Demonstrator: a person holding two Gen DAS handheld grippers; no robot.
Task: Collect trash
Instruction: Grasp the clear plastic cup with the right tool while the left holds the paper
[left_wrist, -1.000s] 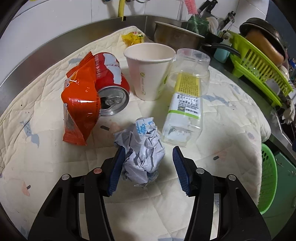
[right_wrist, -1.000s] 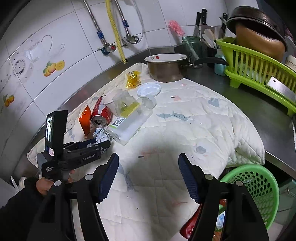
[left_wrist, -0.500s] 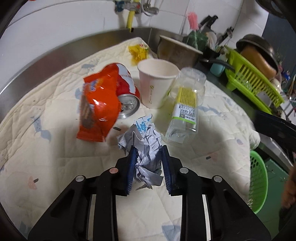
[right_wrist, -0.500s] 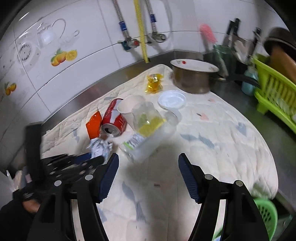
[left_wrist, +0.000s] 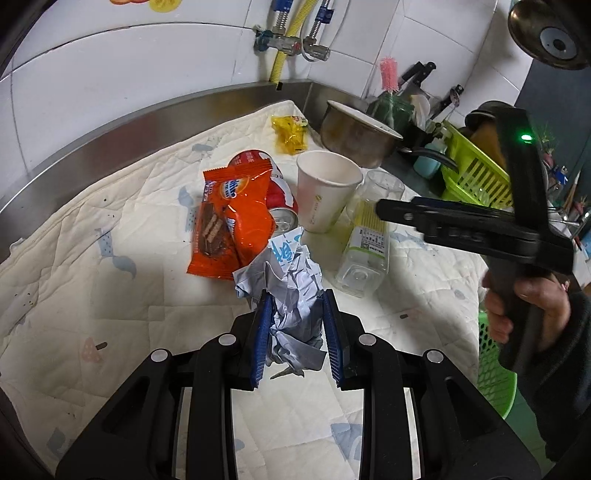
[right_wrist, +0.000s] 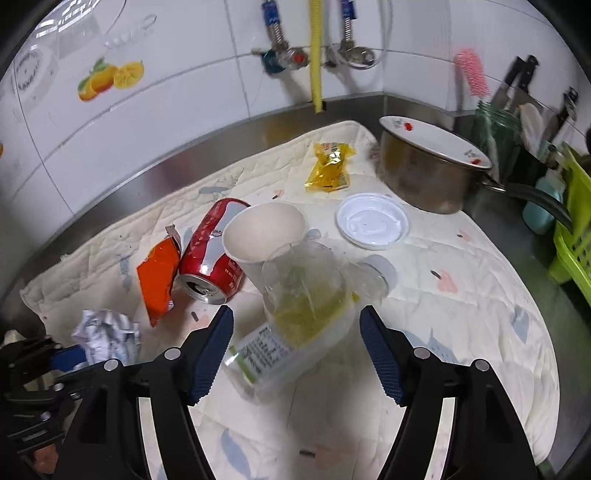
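Note:
My left gripper (left_wrist: 295, 332) is shut on a crumpled paper ball (left_wrist: 291, 295), lifted just off the quilted cloth (left_wrist: 110, 295). Behind it lie an orange snack wrapper (left_wrist: 232, 225), a red can (left_wrist: 273, 184), a white paper cup (left_wrist: 325, 192) and a clear plastic bottle (left_wrist: 365, 240) on its side. My right gripper (right_wrist: 297, 354) hovers over that bottle (right_wrist: 295, 325) with its jaws opening, wide on either side and not touching it. The paper ball (right_wrist: 105, 332) shows at the lower left of the right wrist view.
A yellow wrapper (right_wrist: 328, 166) and a white lid (right_wrist: 373, 225) lie farther back. A metal pot (right_wrist: 428, 173) stands at the back right beside a green dish rack (left_wrist: 476, 166). A green basket (left_wrist: 495, 369) sits below the counter edge on the right.
The left jaws closed on the paper ball and raised it slightly. The right gripper travelled left across the cloth until it hung over the plastic bottle, and now shows in the left wrist view.

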